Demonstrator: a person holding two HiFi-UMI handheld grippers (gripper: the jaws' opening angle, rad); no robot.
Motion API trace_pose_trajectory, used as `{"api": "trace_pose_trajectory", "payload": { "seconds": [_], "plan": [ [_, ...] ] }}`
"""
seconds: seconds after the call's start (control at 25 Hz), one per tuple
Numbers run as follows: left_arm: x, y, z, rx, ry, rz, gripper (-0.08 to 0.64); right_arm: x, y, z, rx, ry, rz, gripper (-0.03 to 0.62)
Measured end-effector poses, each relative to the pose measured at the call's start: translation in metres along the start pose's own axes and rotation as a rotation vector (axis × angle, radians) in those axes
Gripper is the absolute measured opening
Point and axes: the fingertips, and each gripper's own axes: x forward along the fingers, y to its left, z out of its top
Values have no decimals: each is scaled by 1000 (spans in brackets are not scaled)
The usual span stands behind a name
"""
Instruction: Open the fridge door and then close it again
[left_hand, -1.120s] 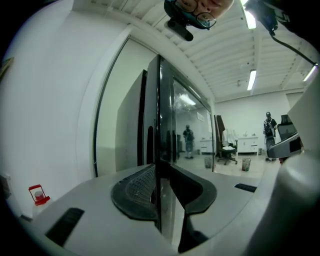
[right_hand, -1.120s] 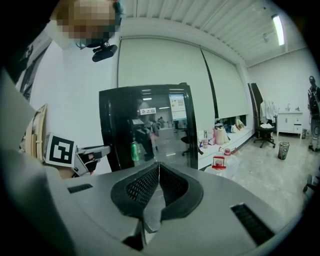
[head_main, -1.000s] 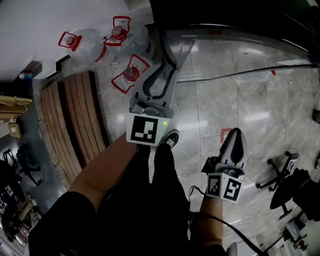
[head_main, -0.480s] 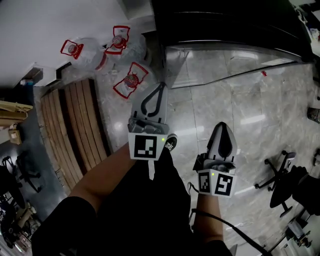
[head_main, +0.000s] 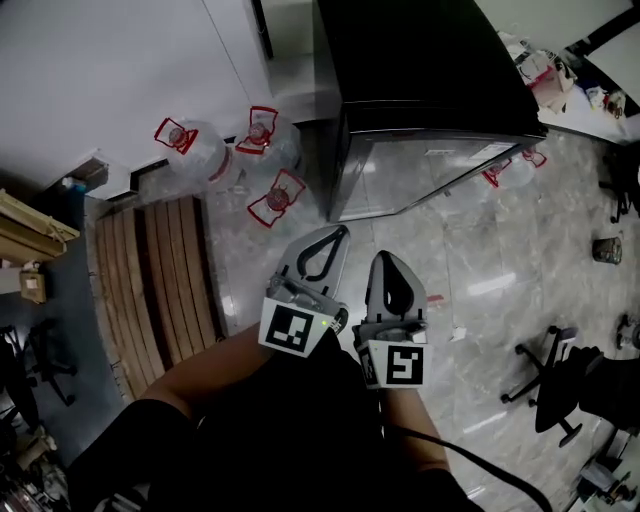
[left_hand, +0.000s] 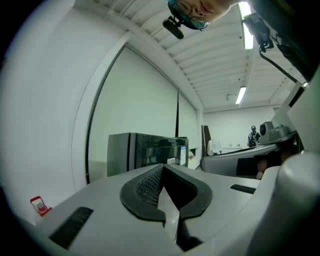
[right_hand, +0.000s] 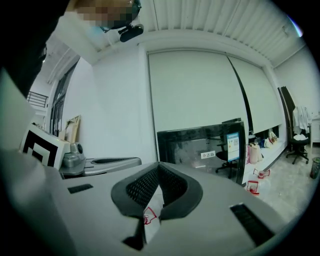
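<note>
A black fridge (head_main: 420, 70) with a glass door (head_main: 440, 165) stands at the top of the head view; the door looks closed. Both grippers hover above the floor, a short way in front of it and apart from it. My left gripper (head_main: 340, 233) is shut with nothing between its tips. My right gripper (head_main: 384, 257) is close beside it, also shut and empty. In the left gripper view the fridge (left_hand: 145, 152) shows beyond the closed left gripper (left_hand: 162, 167). In the right gripper view the door (right_hand: 205, 147) carries stickers behind the closed right gripper (right_hand: 159, 165).
Three water bottles with red handles (head_main: 195, 150) (head_main: 262, 135) (head_main: 280, 195) lie left of the fridge. A slatted wooden platform (head_main: 160, 280) is at the left. An office chair (head_main: 545, 370) stands at the right on the tiled floor (head_main: 500, 280).
The view has drawn back, so the fridge's whole top now shows. My right gripper has moved left and up, close beside the left one. Both stayed shut.
</note>
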Motion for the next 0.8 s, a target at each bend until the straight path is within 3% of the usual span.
{"api": "trace_pose_trajectory", "payload": {
  "seconds": [0.28,0.8],
  "plan": [
    [-38,-17,53,10,-31,-45,8,-22,31,49,-41,-59,24,15],
    [-57,-18,88,8,-54,-57,8,-42,44,81,-91,-103,-4,15]
  ]
}}
